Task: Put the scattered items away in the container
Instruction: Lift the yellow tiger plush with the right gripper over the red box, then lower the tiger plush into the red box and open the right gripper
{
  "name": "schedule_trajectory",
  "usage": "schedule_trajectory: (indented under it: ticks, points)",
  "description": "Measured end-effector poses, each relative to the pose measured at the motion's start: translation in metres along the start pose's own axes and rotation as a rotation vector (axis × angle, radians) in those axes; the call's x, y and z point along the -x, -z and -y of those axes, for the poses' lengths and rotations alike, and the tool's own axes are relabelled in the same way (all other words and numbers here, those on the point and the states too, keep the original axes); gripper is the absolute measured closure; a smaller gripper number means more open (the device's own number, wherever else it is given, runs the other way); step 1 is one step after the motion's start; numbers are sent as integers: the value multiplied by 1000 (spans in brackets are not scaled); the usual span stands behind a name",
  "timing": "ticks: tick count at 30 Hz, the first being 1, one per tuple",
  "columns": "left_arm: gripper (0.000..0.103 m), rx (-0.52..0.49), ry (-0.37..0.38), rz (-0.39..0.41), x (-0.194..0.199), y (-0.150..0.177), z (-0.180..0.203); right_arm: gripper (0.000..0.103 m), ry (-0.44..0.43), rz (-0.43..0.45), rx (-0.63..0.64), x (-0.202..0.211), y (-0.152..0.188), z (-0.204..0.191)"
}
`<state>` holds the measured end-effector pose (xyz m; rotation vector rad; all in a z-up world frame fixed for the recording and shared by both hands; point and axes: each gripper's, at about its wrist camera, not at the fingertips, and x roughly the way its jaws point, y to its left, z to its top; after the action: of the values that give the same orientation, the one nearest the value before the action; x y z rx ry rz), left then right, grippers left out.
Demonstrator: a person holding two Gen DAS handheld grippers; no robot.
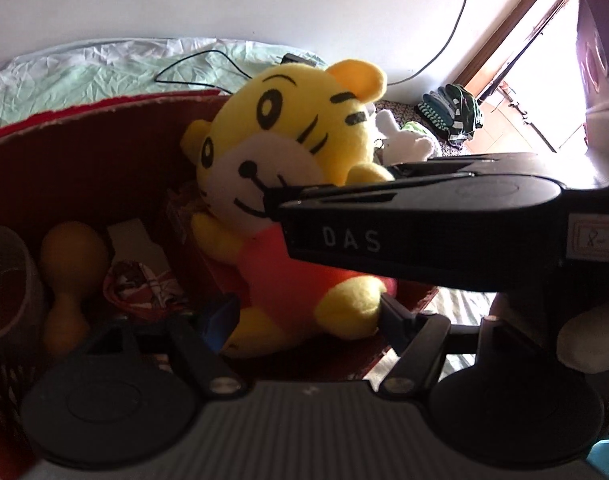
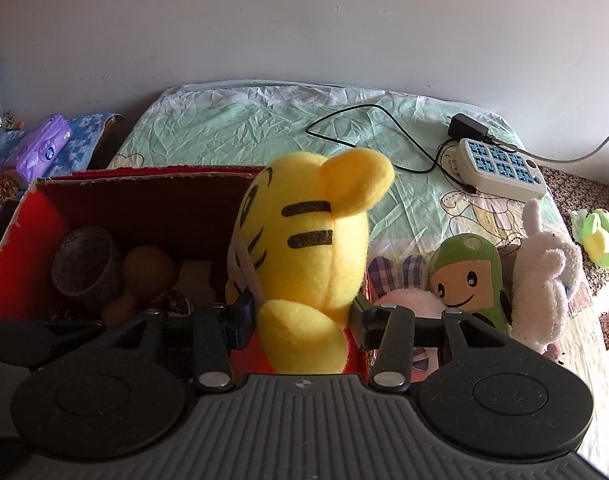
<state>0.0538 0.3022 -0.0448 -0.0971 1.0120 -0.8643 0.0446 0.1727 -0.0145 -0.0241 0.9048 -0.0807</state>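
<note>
A yellow tiger plush (image 1: 288, 128) in a red top sits upright at the right end of a red cardboard box (image 1: 84, 120). My left gripper (image 1: 308, 316) has its fingers against both sides of the plush's legs. My right gripper (image 1: 276, 204) reaches in from the right at the plush's chin. In the right wrist view, the right gripper (image 2: 302, 320) is shut on the tiger plush (image 2: 316, 240) around its body, at the right wall of the box (image 2: 144, 172). Inside the box lie a grey cup (image 2: 84, 264), a brown gourd-shaped toy (image 2: 144, 276) and a patterned packet (image 1: 144, 284).
Right of the box, on the bed sheet, stand a green plush (image 2: 468, 276), a white rabbit plush (image 2: 544, 272) and a pink plush (image 2: 404, 300). A power strip (image 2: 504, 168) with a black cable lies behind them. A purple tissue pack (image 2: 40, 148) lies at the far left.
</note>
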Motion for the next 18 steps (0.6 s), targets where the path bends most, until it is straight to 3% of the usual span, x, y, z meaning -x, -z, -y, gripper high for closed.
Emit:
schedule_trajectory:
  ticks: [8,16,18]
  points:
    - [29,16,3,-3,-1,-2,-4,49,20,-15,53,-9,1,-7]
    - [18,5,-22,41,12,-3,5,43,-21,39,28,9,-4,-2]
    - [16,-2,-28,55,14,-5,8,37,-5,67,23,17,-3,-2]
